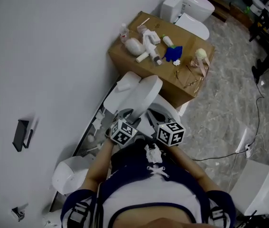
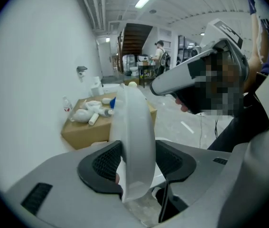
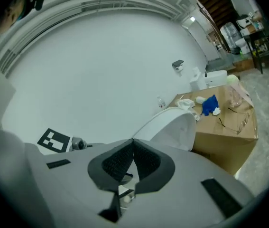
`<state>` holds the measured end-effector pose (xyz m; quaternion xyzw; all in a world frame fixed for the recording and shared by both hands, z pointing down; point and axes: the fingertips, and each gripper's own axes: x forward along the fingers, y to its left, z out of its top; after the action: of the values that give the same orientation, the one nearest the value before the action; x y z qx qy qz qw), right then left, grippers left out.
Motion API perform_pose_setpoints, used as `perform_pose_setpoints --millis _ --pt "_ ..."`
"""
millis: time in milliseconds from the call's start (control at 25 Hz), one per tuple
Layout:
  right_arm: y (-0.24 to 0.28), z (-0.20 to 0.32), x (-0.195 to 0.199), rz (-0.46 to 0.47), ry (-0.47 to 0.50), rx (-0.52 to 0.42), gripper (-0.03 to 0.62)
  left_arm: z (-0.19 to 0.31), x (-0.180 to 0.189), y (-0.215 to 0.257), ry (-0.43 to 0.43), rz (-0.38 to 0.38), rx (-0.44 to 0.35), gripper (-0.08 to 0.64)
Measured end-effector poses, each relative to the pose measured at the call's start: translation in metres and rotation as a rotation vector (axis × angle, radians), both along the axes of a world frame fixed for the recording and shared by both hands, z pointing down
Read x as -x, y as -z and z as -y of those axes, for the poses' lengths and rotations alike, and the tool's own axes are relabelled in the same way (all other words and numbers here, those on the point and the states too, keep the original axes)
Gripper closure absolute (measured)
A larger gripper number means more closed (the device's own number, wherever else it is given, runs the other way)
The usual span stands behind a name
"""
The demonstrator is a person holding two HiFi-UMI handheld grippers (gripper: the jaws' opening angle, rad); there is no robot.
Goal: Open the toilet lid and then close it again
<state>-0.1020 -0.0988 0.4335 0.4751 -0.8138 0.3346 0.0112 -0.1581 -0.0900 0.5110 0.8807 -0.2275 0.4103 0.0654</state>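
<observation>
The white toilet lid [image 1: 141, 96] stands raised on edge above the bowl [image 1: 168, 109], beside the white wall. In the head view my left gripper [image 1: 127, 117] reaches to the lid's near rim. In the left gripper view the lid [image 2: 134, 127] runs upright between the two black pads [image 2: 106, 163], which press on both of its faces: my left gripper [image 2: 136, 163] is shut on it. My right gripper [image 1: 156, 121] hovers just right of the lid. In its own view my right gripper [image 3: 133, 151] is shut with nothing held, and the lid [image 3: 170, 129] rises ahead of it.
A cardboard box [image 1: 160, 56] behind the toilet carries bottles and a blue item. A second toilet [image 1: 191, 11] stands beyond it. White ceramic parts [image 1: 70, 175] lie by the wall at lower left. A cable [image 1: 248, 137] crosses the marble floor, and a white unit [image 1: 257, 189] stands at lower right.
</observation>
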Motion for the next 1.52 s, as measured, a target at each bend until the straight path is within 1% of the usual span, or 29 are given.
perform_pose_setpoints --millis 200,320,480,720,920,1120,1360,1520 --pt "0.001 0.004 0.021 -0.077 0.095 -0.047 0.584 0.013 0.012 0.008 -0.003 -0.051 0.017 0.330" --pt "0.002 0.009 0.027 -0.132 0.120 -0.065 0.584 0.024 0.020 0.011 -0.007 -0.078 0.029 0.330" --pt "0.004 0.014 0.036 -0.180 0.155 -0.092 0.584 0.039 0.033 0.021 0.001 -0.106 0.046 0.331" --pt "0.017 0.015 0.061 -0.268 0.261 -0.171 0.584 0.057 0.049 0.029 0.022 -0.140 0.058 0.334" --pt "0.018 0.015 0.075 -0.294 0.313 -0.197 0.584 0.076 0.066 0.035 0.051 -0.156 0.058 0.341" --pt "0.016 0.018 0.077 -0.297 0.314 -0.186 0.584 0.098 0.087 0.042 0.095 -0.173 0.071 0.347" --pt "0.014 0.021 0.078 -0.291 0.302 -0.173 0.584 0.122 0.109 0.045 0.159 -0.130 0.034 0.353" --pt "0.014 0.021 0.080 -0.298 0.306 -0.173 0.584 0.135 0.121 0.048 0.202 -0.128 0.018 0.354"
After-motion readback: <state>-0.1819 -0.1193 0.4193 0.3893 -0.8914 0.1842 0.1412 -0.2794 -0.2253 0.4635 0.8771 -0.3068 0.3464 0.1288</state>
